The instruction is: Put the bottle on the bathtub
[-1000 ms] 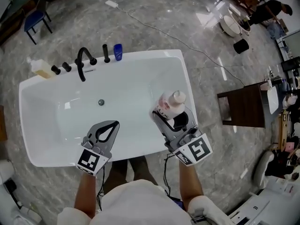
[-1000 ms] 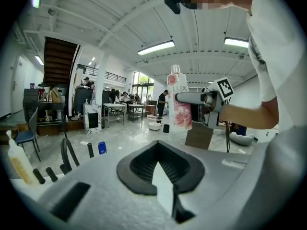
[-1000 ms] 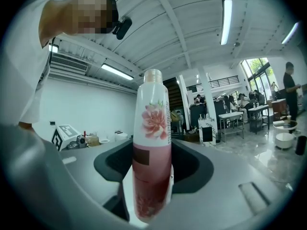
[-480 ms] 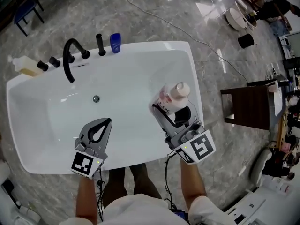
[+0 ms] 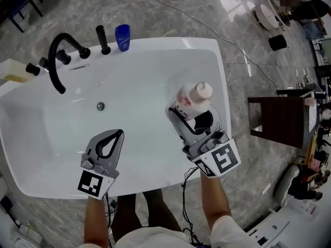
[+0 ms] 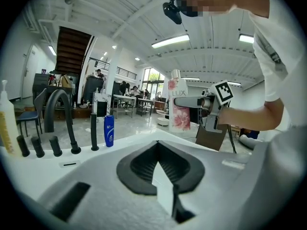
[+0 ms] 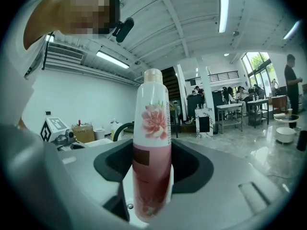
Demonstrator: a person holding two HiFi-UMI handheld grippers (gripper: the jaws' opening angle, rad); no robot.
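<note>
A pink and white bottle (image 5: 193, 100) with a white cap stands upright in my right gripper (image 5: 195, 114), which is shut on its lower body. It hangs over the right part of the white bathtub (image 5: 219, 76), just inside the right rim. The right gripper view shows the bottle (image 7: 152, 143) between the jaws, with a flower print. My left gripper (image 5: 118, 135) is shut and empty over the tub's near side. From the left gripper view the bottle (image 6: 180, 107) appears to the right, held by the right gripper (image 6: 200, 102).
A black faucet (image 5: 56, 61) with black knobs (image 5: 102, 39) stands on the tub's far rim. A blue bottle (image 5: 122, 36) is beside them and a pale bottle (image 5: 11, 69) at far left. A drain (image 5: 100, 106) sits in the tub. A dark wooden stool (image 5: 276, 120) stands to the right.
The head view has shifted, so the tub sits more to the left. The right gripper with the bottle has edged a little farther over the tub. The left gripper barely moved.
</note>
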